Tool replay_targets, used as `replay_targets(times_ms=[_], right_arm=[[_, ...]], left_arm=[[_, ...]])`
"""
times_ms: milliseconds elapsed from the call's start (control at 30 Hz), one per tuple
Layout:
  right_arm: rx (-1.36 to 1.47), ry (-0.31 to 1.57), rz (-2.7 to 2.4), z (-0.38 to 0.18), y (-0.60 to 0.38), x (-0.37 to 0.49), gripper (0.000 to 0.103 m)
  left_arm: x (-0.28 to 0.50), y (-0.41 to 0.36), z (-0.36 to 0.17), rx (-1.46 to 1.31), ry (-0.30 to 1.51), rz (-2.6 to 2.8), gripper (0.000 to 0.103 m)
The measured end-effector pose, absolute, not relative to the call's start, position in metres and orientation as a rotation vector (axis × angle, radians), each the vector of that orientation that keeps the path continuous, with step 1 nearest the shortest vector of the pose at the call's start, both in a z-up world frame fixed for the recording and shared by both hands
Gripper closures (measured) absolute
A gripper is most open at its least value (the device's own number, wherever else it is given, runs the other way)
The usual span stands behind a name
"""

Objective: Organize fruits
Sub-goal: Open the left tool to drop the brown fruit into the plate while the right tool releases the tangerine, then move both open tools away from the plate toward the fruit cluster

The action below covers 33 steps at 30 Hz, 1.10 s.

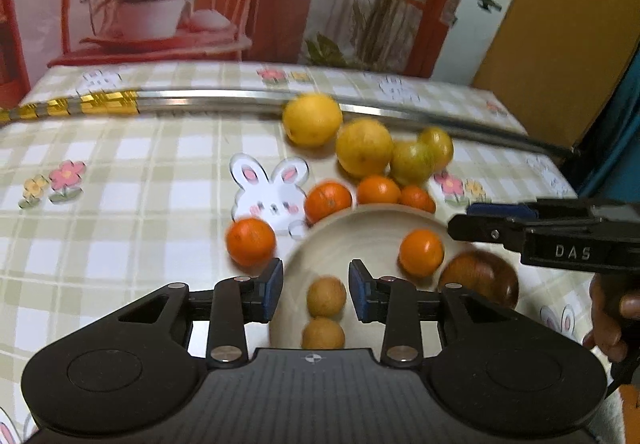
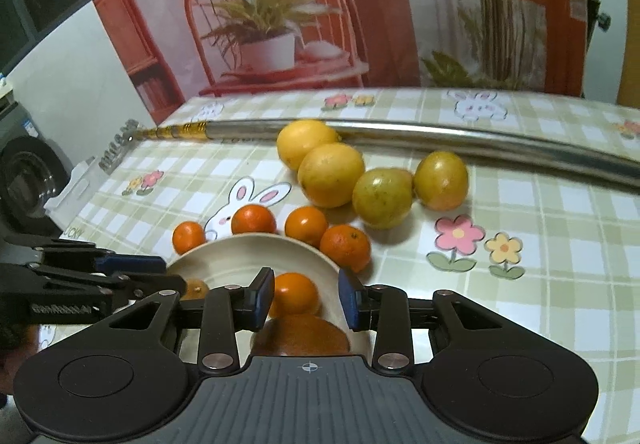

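Note:
A cream bowl (image 1: 360,228) (image 2: 248,252) on the checked tablecloth holds a small orange (image 1: 421,252) (image 2: 294,293), two small brown fruits (image 1: 326,296) and a large brown fruit (image 1: 480,276) (image 2: 300,336). Several small oranges (image 1: 251,242) (image 2: 345,247) lie on the cloth around the bowl's far rim. Large yellow fruits (image 1: 313,119) (image 2: 331,175) lie behind them. My left gripper (image 1: 316,290) is open and empty above the bowl, over the brown fruits. My right gripper (image 2: 306,298) is open and empty above the bowl, over the orange. It also shows at the right of the left wrist view (image 1: 560,236).
A long metal rod with a gold-wrapped end (image 1: 248,100) (image 2: 440,134) lies across the table behind the fruit. A wall with a printed chair and plants stands beyond the table's far edge. A washing machine (image 2: 28,180) stands to the left.

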State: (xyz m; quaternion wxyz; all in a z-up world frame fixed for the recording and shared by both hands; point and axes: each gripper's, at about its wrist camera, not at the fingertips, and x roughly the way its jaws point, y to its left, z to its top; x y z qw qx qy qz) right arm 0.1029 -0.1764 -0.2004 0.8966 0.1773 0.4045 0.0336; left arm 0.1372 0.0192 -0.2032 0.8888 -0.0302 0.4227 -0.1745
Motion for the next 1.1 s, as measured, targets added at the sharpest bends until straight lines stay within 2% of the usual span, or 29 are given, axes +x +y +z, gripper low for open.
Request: replay_targets(times_ms=[200, 333, 400, 467, 567, 667, 733, 767, 933, 1100], right_arm=[[0.322, 0.737, -0.011, -0.184, -0.186, 0.094, 0.070], [0.279, 0.672, -0.065, -0.173, -0.194, 0.089, 0.061], [0.268, 0.645, -0.094, -0.169, -0.198, 0.088, 0.053], [0.267, 0.622, -0.122, -0.167, -0.203, 0.086, 0.036], [0.269, 0.588, -0.152, -0.166, -0.209, 0.083, 0.025], [0.268, 0.571, -0.170, -0.167, -0.212, 0.081, 0.008], [0.264, 0.554, -0.184, -0.169, -0.213, 0.080, 0.005], [0.262, 0.553, -0.192, -0.170, -0.213, 0.079, 0.000], [0.295, 0.542, -0.212, -0.175, -0.219, 0.075, 0.000], [0.345, 0.510, -0.239, -0.181, -0.226, 0.068, 0.000]], left_arm=[[0.142, 0.043, -0.173, -0.104, 0.777, -0.286, 0.065], [0.144, 0.056, -0.160, -0.070, 0.708, -0.199, 0.065], [0.147, 0.063, -0.157, -0.085, 0.696, -0.177, 0.065], [0.148, 0.068, -0.157, -0.098, 0.691, -0.158, 0.065], [0.149, 0.072, -0.160, -0.099, 0.690, -0.134, 0.063], [0.151, 0.072, -0.167, -0.096, 0.709, -0.127, 0.054], [0.152, 0.071, -0.171, -0.103, 0.714, -0.135, 0.046], [0.151, 0.073, -0.172, -0.107, 0.712, -0.140, 0.043], [0.148, 0.078, -0.171, -0.146, 0.675, -0.136, 0.011], [0.151, 0.074, -0.169, -0.144, 0.656, -0.148, 0.005]])
